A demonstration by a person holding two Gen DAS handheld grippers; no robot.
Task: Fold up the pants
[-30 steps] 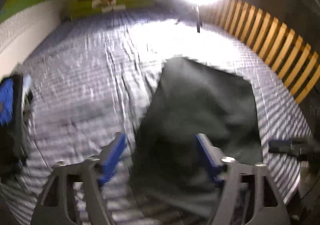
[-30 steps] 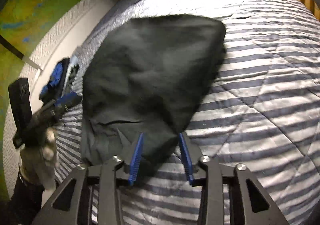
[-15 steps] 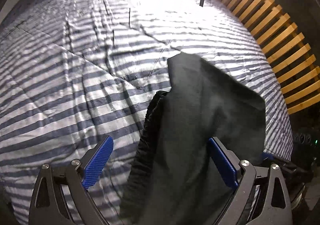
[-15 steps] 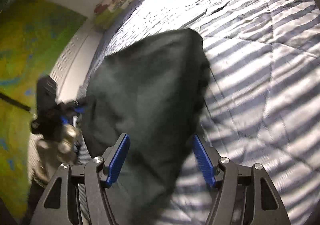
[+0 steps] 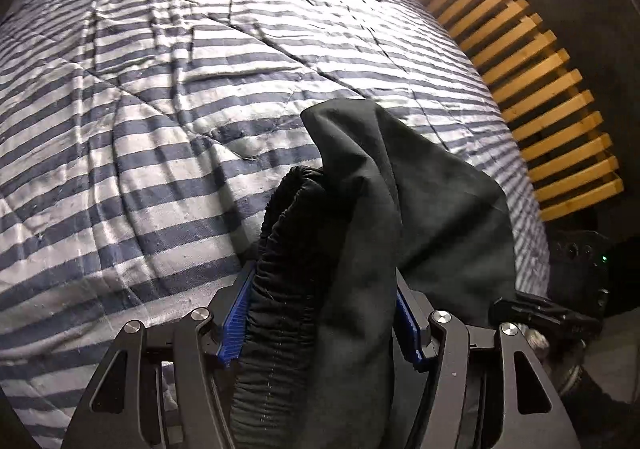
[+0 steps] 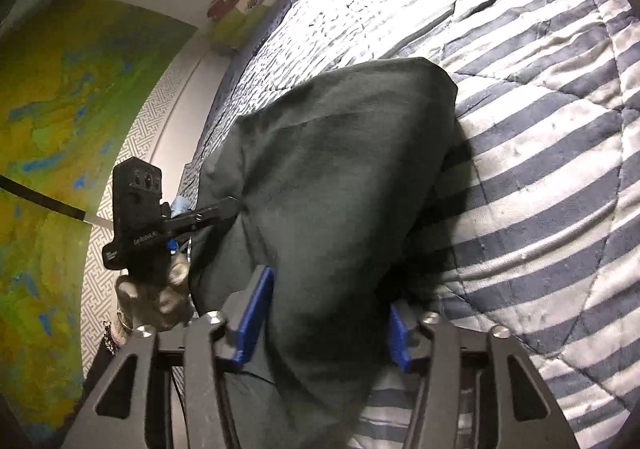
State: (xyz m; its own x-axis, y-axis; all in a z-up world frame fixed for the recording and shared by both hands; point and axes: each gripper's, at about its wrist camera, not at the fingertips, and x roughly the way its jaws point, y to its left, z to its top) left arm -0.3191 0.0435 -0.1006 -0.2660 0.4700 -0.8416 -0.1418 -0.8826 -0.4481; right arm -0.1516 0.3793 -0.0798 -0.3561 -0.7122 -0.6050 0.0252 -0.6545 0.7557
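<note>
Now both grippers are lower over the bed than a second ago, and each has the cloth bunched thicker between its fingers. The left gripper [image 5: 320, 313] stood with its jaws far apart half a second back, the dark pants [image 5: 400, 209] lying loosely between them; here the blue pads [image 5: 236, 321] sit against the gathered elastic waistband, and the jaws are closing on it. The right gripper [image 6: 324, 313] is likewise closing, its blue pads [image 6: 256, 313] pressed against a thick fold of the same pants [image 6: 340, 169]. A second ago the pants spread wider and flatter across the striped quilt [image 5: 140, 129]; at this moment they are drawn up into a taller, narrower bundle.

The garment lies on the blue-and-white striped quilt [image 6: 540, 169], near the edge by the wooden slats [image 5: 540, 89] in the left wrist view. Its long axis runs away from both grippers toward the far end of the bed, with the ribbed waistband at the left gripper and a rounded folded end farthest out. How the legs are arranged inside the bundle cannot be told.

In the right wrist view the left gripper [image 6: 224, 209] shows from the side, gripping the edge of the cloth near the green-and-yellow wall [image 6: 60, 129].
</note>
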